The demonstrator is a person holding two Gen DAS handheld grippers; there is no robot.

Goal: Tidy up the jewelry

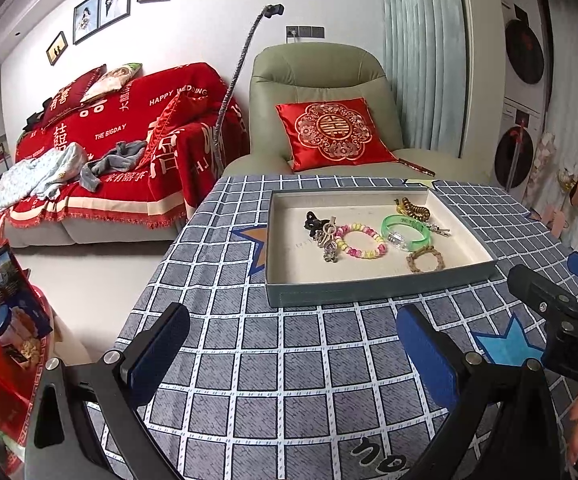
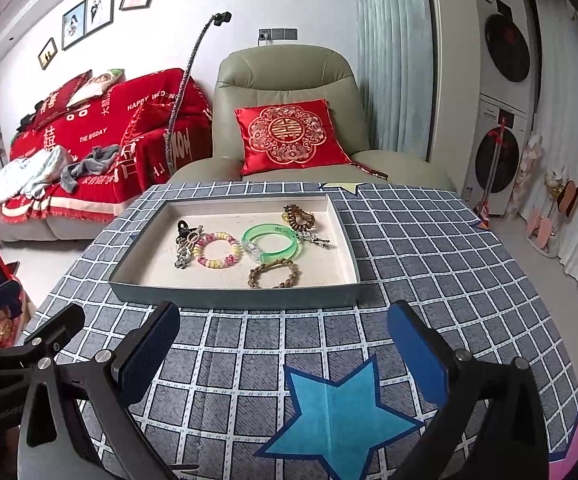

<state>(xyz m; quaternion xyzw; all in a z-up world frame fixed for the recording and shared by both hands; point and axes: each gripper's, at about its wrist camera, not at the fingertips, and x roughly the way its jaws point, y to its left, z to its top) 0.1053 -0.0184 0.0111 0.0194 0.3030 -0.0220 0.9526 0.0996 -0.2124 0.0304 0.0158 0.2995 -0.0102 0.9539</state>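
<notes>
While both tools hover above the checked tablecloth, the scene reads:
Left gripper: fingers spread wide, holding and touching nothing.
Right gripper: fingers spread wide, equally empty.
Tray: beyond both grippers, toward the table's far edge.
Jewelry: green bangle mid-tray; pink-and-yellow bead bracelet to its left; brown braided bracelet by the near wall; dark coiled bracelet at the far right corner.
</notes>
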